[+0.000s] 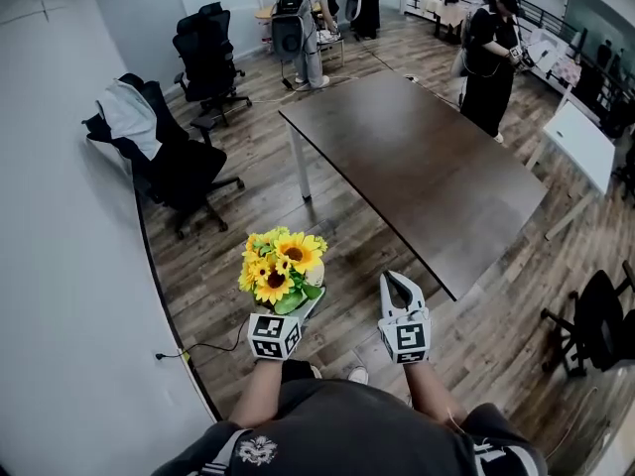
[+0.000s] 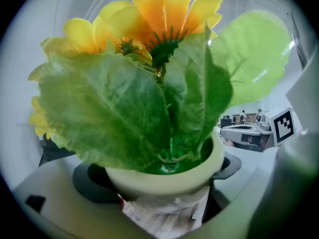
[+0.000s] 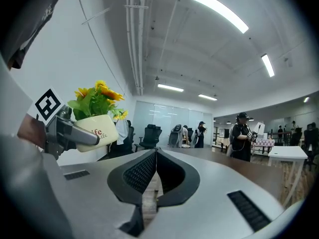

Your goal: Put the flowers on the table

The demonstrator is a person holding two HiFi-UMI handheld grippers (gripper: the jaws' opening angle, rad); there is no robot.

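Observation:
A small cream pot of yellow sunflowers (image 1: 281, 269) with green leaves is held in the air over the wooden floor, short of the dark table (image 1: 417, 167). My left gripper (image 1: 295, 310) is shut on the pot (image 2: 169, 176), whose rim fills the left gripper view. The same pot (image 3: 97, 127) shows at the left of the right gripper view. My right gripper (image 1: 401, 288) is shut on nothing, its pads (image 3: 142, 173) pressed together, and it hangs beside the flowers near the table's near corner.
Black office chairs (image 1: 174, 162) stand along the white wall at left, one draped with a white cloth. A person in black (image 1: 491, 58) stands at the table's far right side; others stand at the back. White tables (image 1: 580, 142) are at right, and a black chair (image 1: 600, 330) at lower right.

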